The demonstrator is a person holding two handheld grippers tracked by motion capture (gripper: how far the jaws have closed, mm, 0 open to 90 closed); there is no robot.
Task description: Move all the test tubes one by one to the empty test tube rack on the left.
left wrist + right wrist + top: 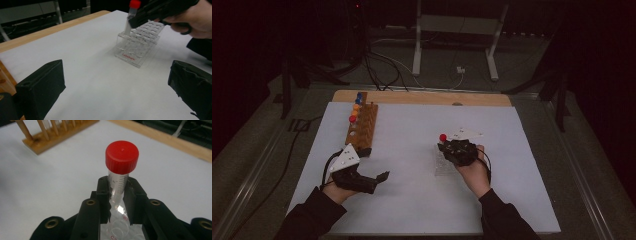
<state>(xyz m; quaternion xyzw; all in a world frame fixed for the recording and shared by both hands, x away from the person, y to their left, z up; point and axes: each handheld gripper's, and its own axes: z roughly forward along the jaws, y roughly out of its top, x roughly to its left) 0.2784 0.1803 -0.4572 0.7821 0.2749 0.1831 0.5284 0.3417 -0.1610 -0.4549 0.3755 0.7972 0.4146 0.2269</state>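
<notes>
Right gripper view shows your right gripper point(117, 195) clamped on the red-capped tube point(120, 175) standing in the clear rack point(137, 47), left gripper point(379, 177) gaping idle; tubes remain in the wooden rack point(362, 127).

Dim room; grey floor point(257, 135) with cables point(382, 65); white metal frame legs point(417, 45) behind table point(422, 97)

High view is looking forward and down from above the near table edge, far off the clear rack point(443, 162). Left gripper view is looking low across the table toward that rack point(137, 46). Right gripper view is sitting right over it point(120, 228).
</notes>
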